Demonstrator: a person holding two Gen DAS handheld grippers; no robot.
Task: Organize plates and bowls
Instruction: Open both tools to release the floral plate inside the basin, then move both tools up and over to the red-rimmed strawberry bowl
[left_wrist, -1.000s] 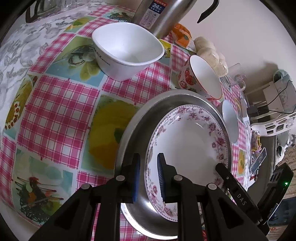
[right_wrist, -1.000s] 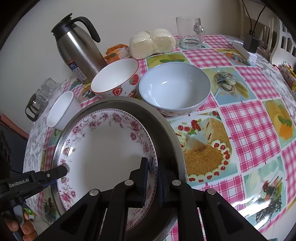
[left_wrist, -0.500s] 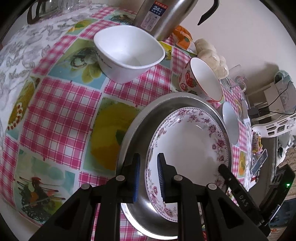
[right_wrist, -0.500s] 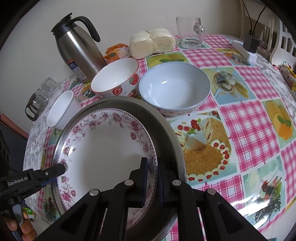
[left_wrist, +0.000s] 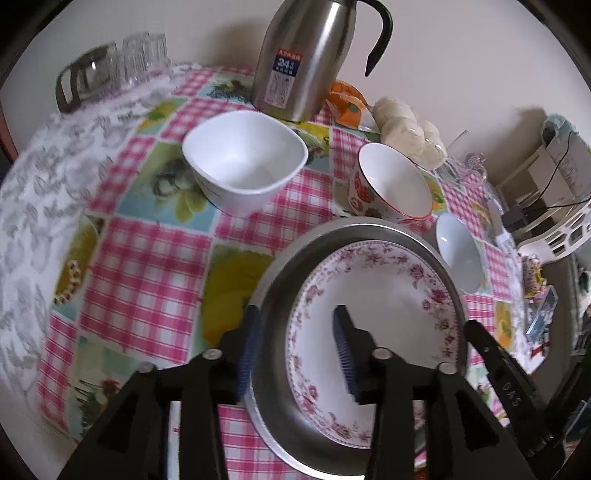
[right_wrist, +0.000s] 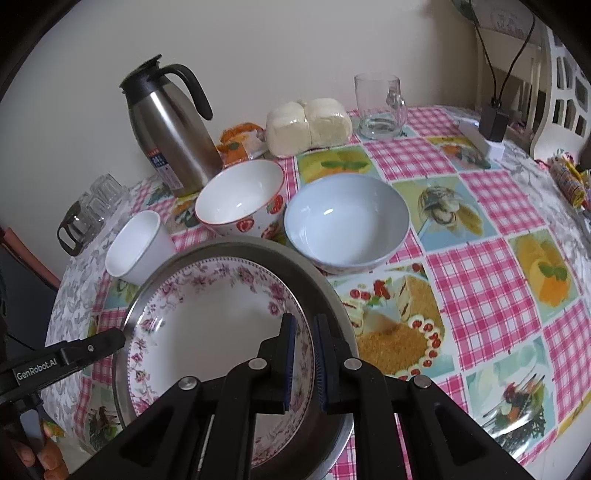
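Observation:
A white plate with a pink floral rim (left_wrist: 388, 295) lies inside a wider steel plate (left_wrist: 280, 295) on the checked tablecloth. My left gripper (left_wrist: 295, 350) straddles the near-left rims of both plates; its jaws are opening and the pads stand clear of them. My right gripper (right_wrist: 306, 363) is shut on the floral plate (right_wrist: 221, 314) at its right rim, just inside the steel plate (right_wrist: 332, 291). Behind stand a white square bowl (left_wrist: 243, 158), a strawberry-patterned bowl (right_wrist: 240, 195) and a pale blue bowl (right_wrist: 347, 218).
A steel thermos jug (right_wrist: 170, 125), wrapped buns (right_wrist: 308, 125) and a glass mug (right_wrist: 380, 103) line the wall side. A rack of drinking glasses (left_wrist: 110, 70) sits at the far left. A power adapter (right_wrist: 491, 125) and a white chair are at the right.
The left gripper's jaws have spread apart off the plates' rims and that hand has lifted a little. The right gripper still pinches the floral plate's rim.

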